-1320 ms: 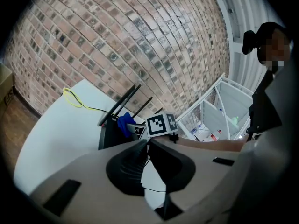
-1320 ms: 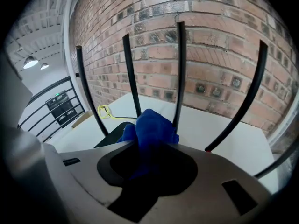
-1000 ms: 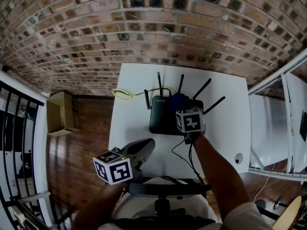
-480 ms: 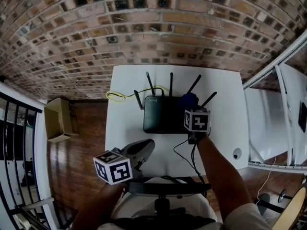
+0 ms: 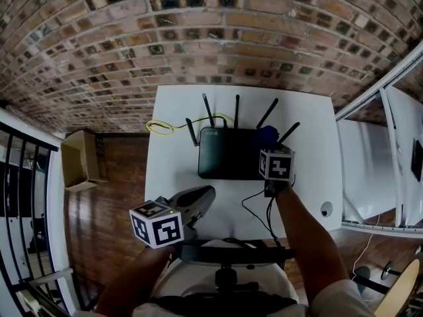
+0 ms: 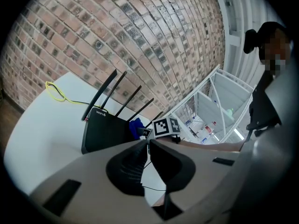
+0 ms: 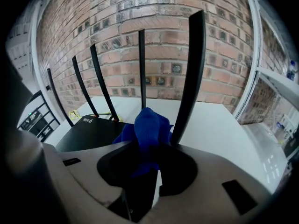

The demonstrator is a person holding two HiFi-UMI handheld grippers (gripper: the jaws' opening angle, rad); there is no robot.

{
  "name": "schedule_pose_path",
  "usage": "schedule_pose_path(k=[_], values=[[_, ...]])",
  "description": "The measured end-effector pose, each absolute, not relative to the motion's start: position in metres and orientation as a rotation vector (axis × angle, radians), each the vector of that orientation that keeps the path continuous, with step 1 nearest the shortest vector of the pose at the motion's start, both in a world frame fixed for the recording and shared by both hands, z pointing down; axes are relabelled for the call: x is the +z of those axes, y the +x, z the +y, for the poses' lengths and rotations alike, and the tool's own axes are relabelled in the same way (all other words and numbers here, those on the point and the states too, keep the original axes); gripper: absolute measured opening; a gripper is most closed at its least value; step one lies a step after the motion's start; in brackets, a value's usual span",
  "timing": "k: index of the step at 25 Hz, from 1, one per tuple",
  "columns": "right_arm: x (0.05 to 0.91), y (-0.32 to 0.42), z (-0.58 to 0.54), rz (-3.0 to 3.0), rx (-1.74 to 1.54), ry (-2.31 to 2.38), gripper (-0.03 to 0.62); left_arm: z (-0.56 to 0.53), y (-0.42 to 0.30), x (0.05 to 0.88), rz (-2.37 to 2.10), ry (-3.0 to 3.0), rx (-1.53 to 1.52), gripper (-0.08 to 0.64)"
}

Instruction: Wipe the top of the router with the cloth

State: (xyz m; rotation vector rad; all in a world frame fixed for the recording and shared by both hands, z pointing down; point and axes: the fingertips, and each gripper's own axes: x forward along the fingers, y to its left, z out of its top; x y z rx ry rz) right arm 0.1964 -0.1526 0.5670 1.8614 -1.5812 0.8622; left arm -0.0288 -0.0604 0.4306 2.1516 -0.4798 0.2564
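A black router [image 5: 228, 152] with several upright antennas lies on the white table [image 5: 178, 183]; it also shows as the router [image 6: 105, 132] and the router [image 7: 91, 129]. My right gripper [image 5: 272, 152] is shut on a bunched blue cloth [image 7: 148, 129], which rests on the router's right end by the thick rightmost antenna [image 7: 187, 73]. The cloth [image 5: 266, 137] peeks out past the marker cube. My left gripper [image 5: 198, 200] hovers low over the table's near edge, away from the router, jaws together with nothing between them.
A yellow cable [image 5: 162, 127] loops off the router's back left. A thin black cord [image 5: 254, 210] trails over the table toward me. A small round object [image 5: 326, 209] sits at the table's right edge. Brick wall behind, white shelving [image 5: 390, 144] right, cardboard box [image 5: 82, 157] on the floor left.
My right gripper has slid the cloth rightward across the router's top to its right end. The left gripper has stayed near the table's front edge.
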Motion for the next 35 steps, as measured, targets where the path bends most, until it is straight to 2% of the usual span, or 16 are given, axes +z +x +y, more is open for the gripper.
schedule_pose_path(k=[9,27,35], values=[[0.527,0.157,-0.171,-1.734,0.732,1.826,0.127,-0.069,-0.051,0.435,-0.557,2.123,0.248,0.034],[0.532,-0.028,-0.184,-2.046,0.593,1.334,0.127,-0.068,-0.083,0.436,-0.619,2.106,0.210,0.034],[0.561,-0.025,-0.172,-2.002,0.717,1.318,0.127,-0.069,-0.084,0.436,-0.624,2.096,0.204,0.034]])
